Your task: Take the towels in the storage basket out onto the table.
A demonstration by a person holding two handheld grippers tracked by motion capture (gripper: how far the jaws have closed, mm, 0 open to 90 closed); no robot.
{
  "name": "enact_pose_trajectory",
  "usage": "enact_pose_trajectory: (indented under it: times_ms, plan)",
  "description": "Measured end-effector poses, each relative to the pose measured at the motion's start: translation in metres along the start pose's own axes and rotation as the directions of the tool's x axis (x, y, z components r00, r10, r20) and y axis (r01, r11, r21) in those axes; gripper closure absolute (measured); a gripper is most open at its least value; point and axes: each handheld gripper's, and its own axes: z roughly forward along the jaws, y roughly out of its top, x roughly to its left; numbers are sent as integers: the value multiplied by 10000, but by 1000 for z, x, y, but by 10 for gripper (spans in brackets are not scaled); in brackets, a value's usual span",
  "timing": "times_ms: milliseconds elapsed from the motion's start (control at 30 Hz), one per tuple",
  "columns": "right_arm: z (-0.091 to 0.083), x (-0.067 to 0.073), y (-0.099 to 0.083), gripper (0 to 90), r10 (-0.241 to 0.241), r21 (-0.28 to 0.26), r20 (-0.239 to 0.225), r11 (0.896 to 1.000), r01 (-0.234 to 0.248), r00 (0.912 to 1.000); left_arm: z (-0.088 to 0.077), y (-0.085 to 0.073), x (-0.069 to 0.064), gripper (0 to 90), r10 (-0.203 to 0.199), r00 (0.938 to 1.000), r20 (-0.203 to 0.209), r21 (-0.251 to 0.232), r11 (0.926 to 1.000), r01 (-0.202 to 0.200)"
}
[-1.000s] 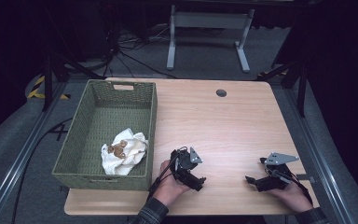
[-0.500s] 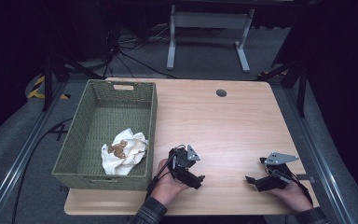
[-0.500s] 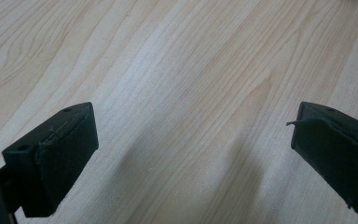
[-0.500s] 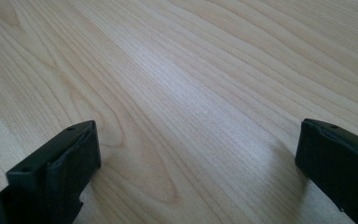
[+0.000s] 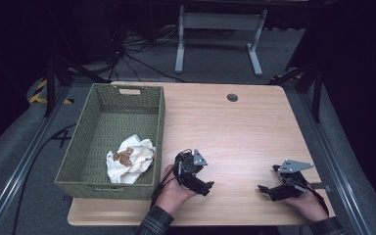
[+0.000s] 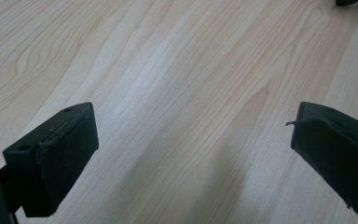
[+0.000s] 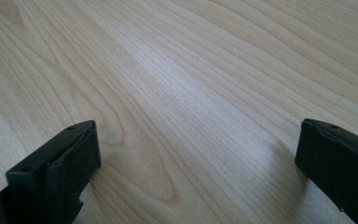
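- A light wooden table with rounded corners (image 5: 235, 132) stands in a dark room, seen from above the person's side.
- A green woven rectangular basket (image 5: 85, 147) sits on the table's left part, its long side running away from the person.
- Inside the basket, near its front right corner, lies a crumpled white cloth with a brown patch on it (image 5: 129, 159).
- The black hand-held left gripper (image 5: 203, 185) rests low over the table just to the right of the basket's front corner, held in the person's left hand (image 5: 174, 188). Its jaws stand wide apart with bare wood between them.
- The black hand-held right gripper (image 5: 267, 188) sits well to the right of the basket, near the table's front right edge, in the right hand (image 5: 308, 203). Its jaws are also spread wide over bare wood, gripping nothing.
- A small dark round hole (image 5: 232, 97) marks the table's far edge, right of the basket.
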Motion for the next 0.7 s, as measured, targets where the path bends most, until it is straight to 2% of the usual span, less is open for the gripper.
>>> enact_pose_trajectory:
  times_ms: [67, 133, 233, 300, 367, 533, 700]
  plan:
    - [0, 0, 0, 2, -2, 0, 2, 10000, 2, 10000, 0, 0, 0, 14, -47, 10000, 45, -16, 10000, 47]
    - [0, 0, 0, 2, 0, -1, 1, 10000, 0, 10000, -2, 2, 0, 13, 20, 10000, 51, 135, 9999, -21]
    - [0, 0, 0, 3, 2, -1, 1, 10000, -2, 10000, -5, 5, 0, 14, 151, 9999, 62, 119, 9998, -152]
    - [0, 0, 0, 3, 5, 1, 0, 10000, -5, 10000, -6, 6, -1, 13, 37, 10000, 41, 150, 9999, -38]
    - [0, 0, 0, 3, 4, -2, 1, 10000, -4, 10000, -7, 8, 1, 14, 194, 9998, 32, 71, 9998, -195]
    - [0, 0, 0, 2, 4, -1, 0, 10000, -4, 10000, -9, 9, 2, 17, 36, 9999, 166, 49, 10000, -37]
    - [0, 0, 0, 2, 1, -2, -1, 10000, -1, 10000, -14, 13, 3, 17, 205, 9998, 48, 70, 9998, -205]
